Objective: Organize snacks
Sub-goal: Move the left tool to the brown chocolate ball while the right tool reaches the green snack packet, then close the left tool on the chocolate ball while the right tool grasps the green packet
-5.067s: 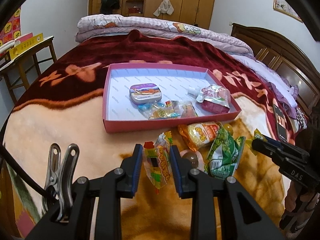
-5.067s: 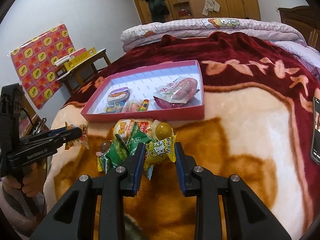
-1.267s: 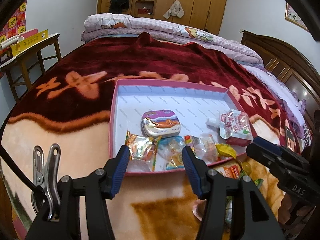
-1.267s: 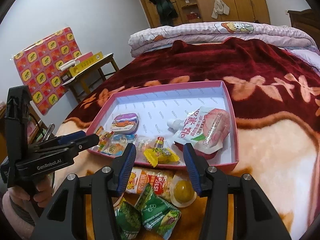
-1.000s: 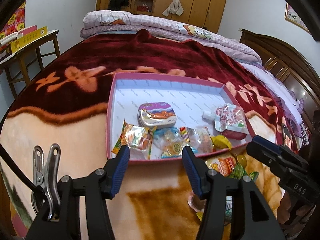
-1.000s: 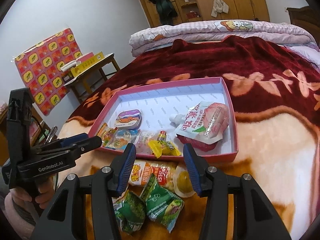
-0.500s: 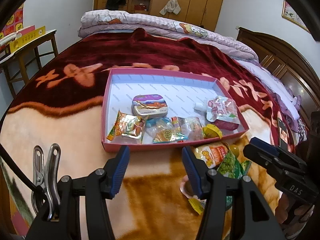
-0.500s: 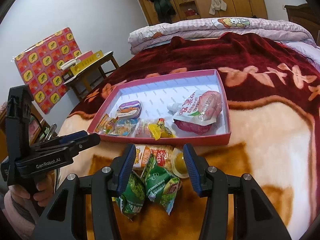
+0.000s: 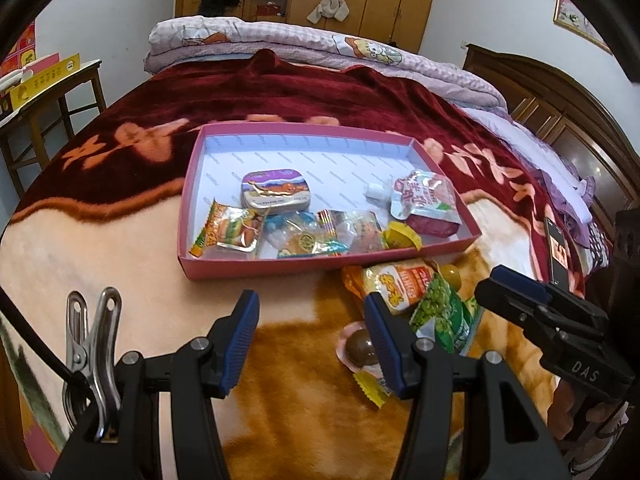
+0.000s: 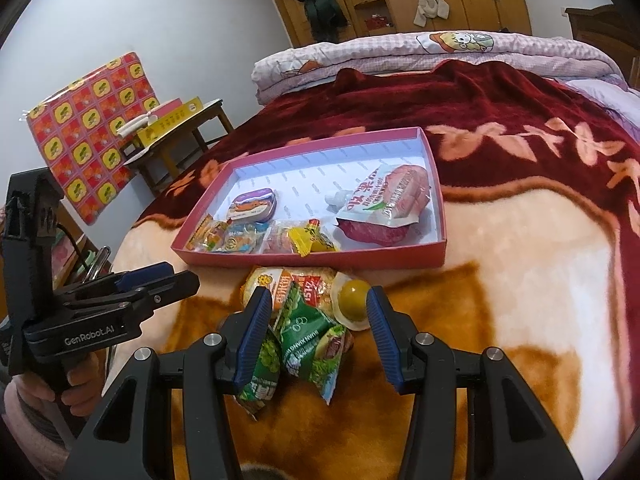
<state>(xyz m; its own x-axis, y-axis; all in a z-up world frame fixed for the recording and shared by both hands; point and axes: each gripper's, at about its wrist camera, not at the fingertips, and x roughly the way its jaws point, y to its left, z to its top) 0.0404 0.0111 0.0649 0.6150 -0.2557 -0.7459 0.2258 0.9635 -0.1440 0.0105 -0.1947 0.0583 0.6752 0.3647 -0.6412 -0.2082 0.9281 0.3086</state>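
Both tongs pulled back from the pink tray (image 9: 248, 270) since last frame. Left tongs (image 9: 308, 338) and right tongs (image 10: 316, 330) gape, empty. Loose snack pile (image 10: 304, 320) on bed, touching tray's near wall; open blanket either side.

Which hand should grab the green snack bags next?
Right. Its gripper is open with jaws straddling the green snack bags. The left gripper, also open, is over bare blanket beside them.
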